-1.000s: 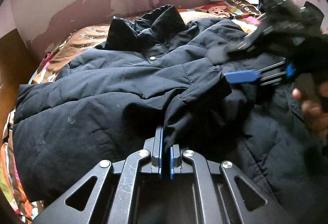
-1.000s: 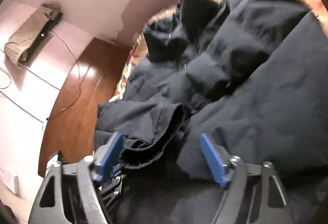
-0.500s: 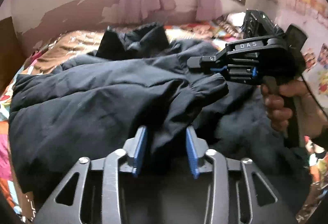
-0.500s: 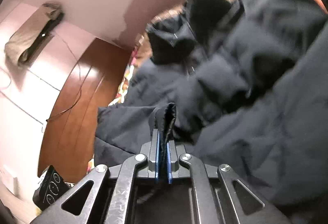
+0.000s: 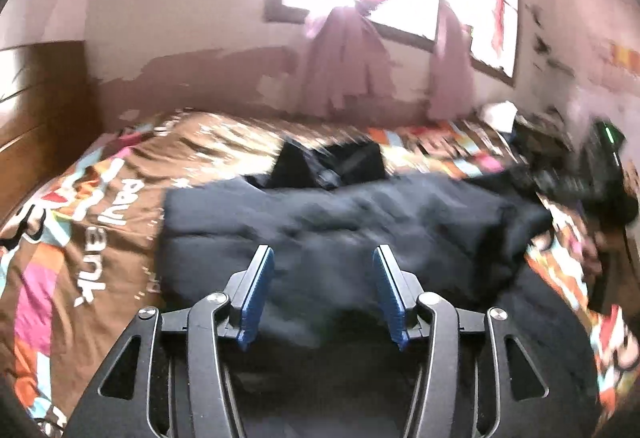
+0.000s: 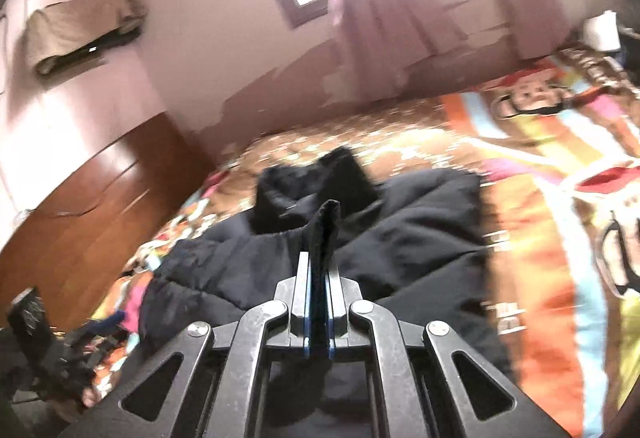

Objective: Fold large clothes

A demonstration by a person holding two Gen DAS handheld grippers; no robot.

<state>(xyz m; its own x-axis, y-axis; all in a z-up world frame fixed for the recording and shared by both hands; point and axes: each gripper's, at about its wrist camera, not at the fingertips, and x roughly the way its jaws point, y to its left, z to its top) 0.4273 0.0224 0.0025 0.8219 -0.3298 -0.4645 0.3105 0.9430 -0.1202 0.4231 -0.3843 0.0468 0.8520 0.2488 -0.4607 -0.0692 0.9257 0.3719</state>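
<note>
A dark navy padded jacket [image 5: 340, 222] lies spread on the bed, collar [image 5: 332, 161] toward the window. My left gripper [image 5: 323, 254] hovers over its near part. Its jaws are opening, the blue pads [image 5: 256, 298] stand well apart and neither presses on the cloth seen through the gap. In the right wrist view my right gripper [image 6: 319, 262] is shut on a dark cuff [image 6: 326, 222] of the jacket [image 6: 400, 222], which sticks up past the tips. The right gripper [image 5: 592, 173] also shows as a blurred dark shape at the right of the left wrist view.
A brown, brightly patterned bedspread [image 5: 100, 217] covers the bed [image 6: 540, 197]. A wooden headboard [image 6: 100, 217] rises on the left. Pink curtains [image 5: 348, 57] hang under a bright window at the far wall. The left gripper [image 6: 52, 350] appears blurred at the lower left of the right wrist view.
My left gripper let go of the jacket's sleeve, opened, and rose back from it. My right gripper closed on the cuff and lifted it. Both views now take in more of the room.
</note>
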